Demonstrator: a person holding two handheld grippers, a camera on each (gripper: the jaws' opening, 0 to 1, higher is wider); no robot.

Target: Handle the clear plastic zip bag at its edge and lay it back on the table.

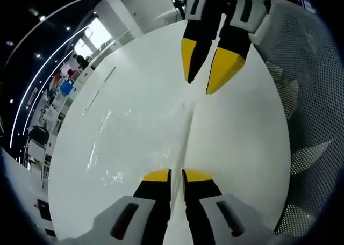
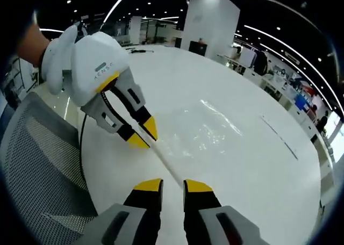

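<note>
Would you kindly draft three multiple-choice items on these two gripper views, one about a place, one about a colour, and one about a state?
1. Where does the clear zip bag lie?
A. Flat on the white table
B. On the mesh chair
C. Hanging in the air

2. What colour are the jaw tips of the left gripper?
A. Red
B. Yellow
C. Green

3. How do the jaws of the right gripper stand in the right gripper view?
A. Shut tight on a cup
B. Apart, with the bag's long edge running toward the gap between them
C. Folded out of sight

Answers:
1. A, since the glossy film spreads over the tabletop.
2. B, since both tips are yellow on black fingers.
3. B, since a gap shows between the two tips, with the edge leading toward it.
</note>
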